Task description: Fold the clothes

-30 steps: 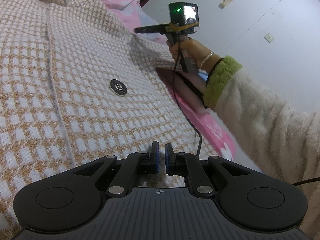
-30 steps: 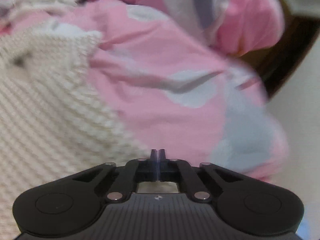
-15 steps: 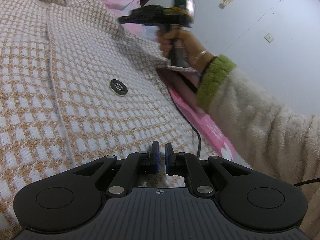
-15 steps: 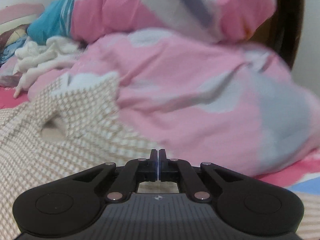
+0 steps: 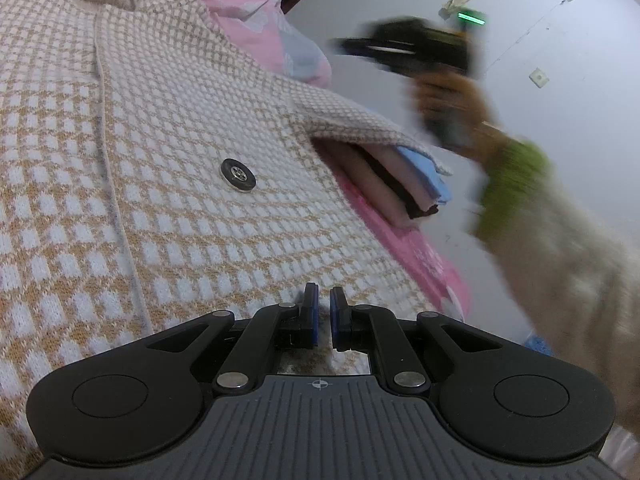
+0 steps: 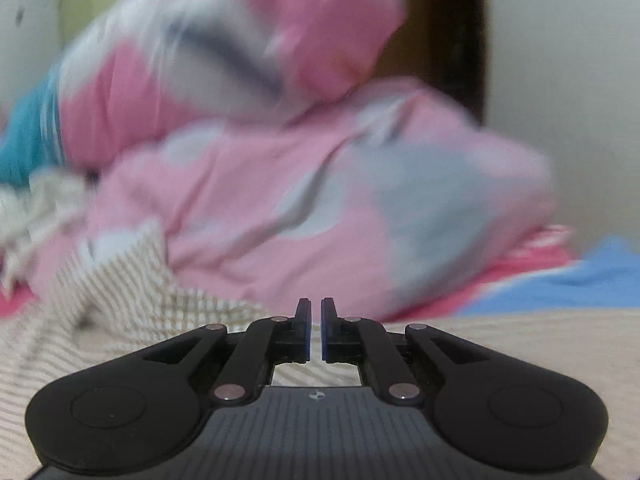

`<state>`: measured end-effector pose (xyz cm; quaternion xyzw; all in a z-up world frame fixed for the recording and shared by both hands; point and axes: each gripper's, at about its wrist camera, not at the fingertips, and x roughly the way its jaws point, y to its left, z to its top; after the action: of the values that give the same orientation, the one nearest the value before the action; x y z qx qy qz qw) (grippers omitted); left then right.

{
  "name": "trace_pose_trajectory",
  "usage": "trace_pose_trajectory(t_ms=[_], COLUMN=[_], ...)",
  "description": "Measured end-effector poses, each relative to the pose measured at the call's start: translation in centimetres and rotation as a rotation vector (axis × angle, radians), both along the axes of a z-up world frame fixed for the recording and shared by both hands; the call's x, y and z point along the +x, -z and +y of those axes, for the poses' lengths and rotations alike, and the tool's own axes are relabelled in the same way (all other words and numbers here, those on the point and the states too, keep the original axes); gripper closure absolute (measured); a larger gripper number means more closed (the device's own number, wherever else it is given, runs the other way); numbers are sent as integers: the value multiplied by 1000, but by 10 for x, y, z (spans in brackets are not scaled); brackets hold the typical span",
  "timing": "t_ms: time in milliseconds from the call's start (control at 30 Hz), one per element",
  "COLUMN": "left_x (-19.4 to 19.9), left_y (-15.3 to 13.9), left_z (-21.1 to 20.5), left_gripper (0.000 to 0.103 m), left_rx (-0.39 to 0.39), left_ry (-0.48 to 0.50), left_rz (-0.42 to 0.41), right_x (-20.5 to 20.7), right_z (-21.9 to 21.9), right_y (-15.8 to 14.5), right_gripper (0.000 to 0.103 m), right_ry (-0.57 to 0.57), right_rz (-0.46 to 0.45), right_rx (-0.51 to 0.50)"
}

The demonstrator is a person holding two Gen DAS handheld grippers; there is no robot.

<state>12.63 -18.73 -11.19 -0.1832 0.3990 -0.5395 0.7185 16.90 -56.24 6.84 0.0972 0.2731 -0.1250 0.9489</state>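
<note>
Left wrist view: the left gripper (image 5: 324, 312), jaws nearly closed and empty, hovers over a tan-and-white checked knit cardigan (image 5: 168, 184) spread beneath and ahead of it. Right wrist view: the right gripper (image 6: 316, 330), jaws opening and empty, sits above the cardigan's edge (image 6: 132, 300), facing a pink quilt (image 6: 304, 208).
</note>
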Motion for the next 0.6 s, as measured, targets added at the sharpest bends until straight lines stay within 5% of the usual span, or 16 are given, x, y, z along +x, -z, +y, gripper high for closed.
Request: trace_pose_trajectory(t_ms=[200, 300, 400, 600], left_x=[0, 0, -3, -11], left_y=[-2, -3, -6, -14], left_z=[-3, -4, -6, -12], left_gripper=[95, 95, 95, 94], left_rx=[23, 32, 55, 123], left_ry=[-12, -18, -29, -61], left_rz=[0, 5, -9, -48], right_x=[-181, -235, -260, -263], right_z=[7, 36, 76, 161], right_y=[-100, -111, -71, 89], right_gripper=[85, 85, 85, 86], right_ry=[95, 70, -4, -178], right_rz=[-127, -72, 13, 135], right_rx=[-172, -328, -332, -72])
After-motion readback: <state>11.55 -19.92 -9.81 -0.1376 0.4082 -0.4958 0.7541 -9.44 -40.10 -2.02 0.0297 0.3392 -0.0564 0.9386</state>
